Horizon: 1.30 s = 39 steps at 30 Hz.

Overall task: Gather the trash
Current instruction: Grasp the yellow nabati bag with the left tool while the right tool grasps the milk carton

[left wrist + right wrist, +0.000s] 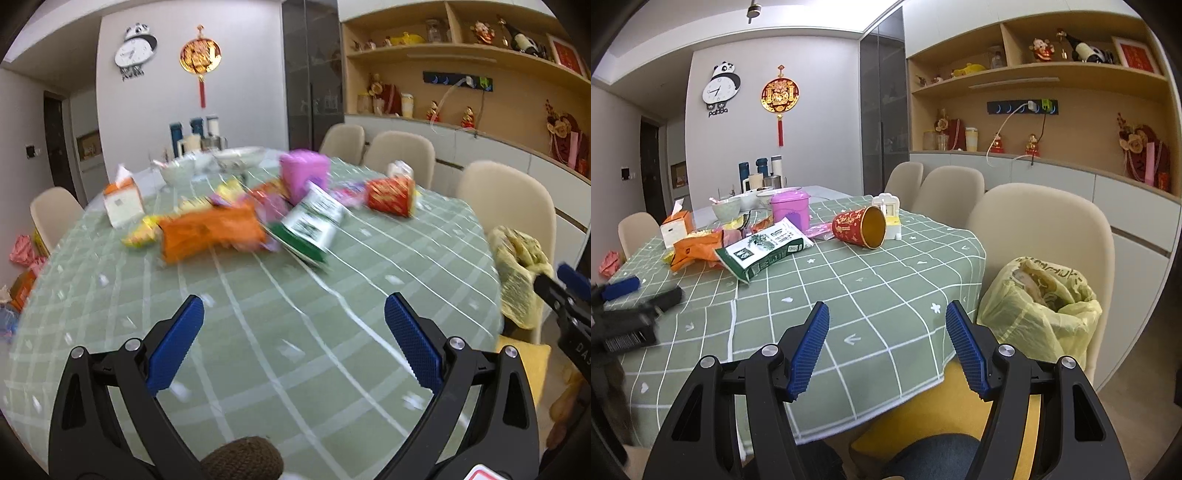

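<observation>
Green checked cloth covers the round dining table (849,280), with cream chairs (1038,236) around its far and right sides and a wall of wooden shelves (1052,74) behind them.

At the left of the table stands an orange and white tissue box (676,228). Just right of it lies a pile of trash: an orange snack bag (696,251) on its side, with small yellow and red wrappers (738,226) behind it. A green and white packet (764,248) lies flat against the orange bag, one end pointing toward the near edge. Behind the packet stands a pink lidded bin (790,209), and behind that are bowls (726,210) and flasks (761,166). Further right a red and gold paper cup (860,229) lies on its side, its open mouth facing the near right. A small white and yellow object (888,214) stands just behind it.

Off the table's right edge a yellow plastic bag (1041,310) sits open on a chair seat, with something already inside.

Over the near part of the cloth, the left gripper (293,314) hangs with its blue pads (177,343) wide apart and nothing between them; its view is blurred. To its right, at the table's near edge, the right gripper (886,332) is likewise spread and empty, well apart from the trash pile.
</observation>
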### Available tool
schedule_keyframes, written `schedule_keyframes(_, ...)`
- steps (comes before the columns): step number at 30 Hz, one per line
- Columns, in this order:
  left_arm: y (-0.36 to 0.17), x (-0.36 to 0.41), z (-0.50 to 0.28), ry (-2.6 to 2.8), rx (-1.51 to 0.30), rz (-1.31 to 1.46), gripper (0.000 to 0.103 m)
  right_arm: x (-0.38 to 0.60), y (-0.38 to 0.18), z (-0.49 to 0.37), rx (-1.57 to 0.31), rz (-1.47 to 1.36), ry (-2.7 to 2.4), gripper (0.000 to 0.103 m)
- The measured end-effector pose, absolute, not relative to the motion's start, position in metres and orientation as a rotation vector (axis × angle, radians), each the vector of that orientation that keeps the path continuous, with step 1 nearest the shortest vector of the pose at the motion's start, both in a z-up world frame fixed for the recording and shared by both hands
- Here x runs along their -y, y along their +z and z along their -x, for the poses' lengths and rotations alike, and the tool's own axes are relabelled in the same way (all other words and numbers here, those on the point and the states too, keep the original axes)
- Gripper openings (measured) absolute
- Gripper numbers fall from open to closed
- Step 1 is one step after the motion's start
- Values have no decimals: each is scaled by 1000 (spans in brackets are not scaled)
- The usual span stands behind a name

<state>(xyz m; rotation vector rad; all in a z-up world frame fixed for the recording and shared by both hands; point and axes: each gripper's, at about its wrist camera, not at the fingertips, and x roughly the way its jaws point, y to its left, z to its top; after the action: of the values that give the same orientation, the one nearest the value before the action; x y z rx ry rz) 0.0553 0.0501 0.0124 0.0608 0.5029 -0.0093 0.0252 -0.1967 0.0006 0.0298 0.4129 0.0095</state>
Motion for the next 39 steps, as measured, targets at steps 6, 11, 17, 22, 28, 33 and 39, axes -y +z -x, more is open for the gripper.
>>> schedule_keyframes(6, 31, -148, -118, 12, -553, 8, 94, 177, 0, -73, -466, 12, 57, 63)
schedule_keyframes(11, 18, -241, -183, 90, -701, 78, 94, 159, 4, -110, -502, 33, 83, 63)
schedule_keyframes(17, -7, -325, -245, 142, -821, 253, 75, 135, 12, -145, -532, 105, 124, 63)
schedule_keyframes(22, -28, -331, -284, 111, -914, 267, 70, 130, 13, -168, -565, 109, 132, 63)
schedule_keyframes(28, -32, -302, -305, 103, -933, 166, 40, 130, 17, -186, -593, 87, 148, 63)
schedule_keyframes(33, -27, -269, -295, -33, -905, 182, 15, 124, 23, -203, -617, 64, 201, 63)
schedule_keyframes(39, -21, -228, -273, -190, -888, 174, 15, 108, 28, -237, -693, -74, 299, 63)
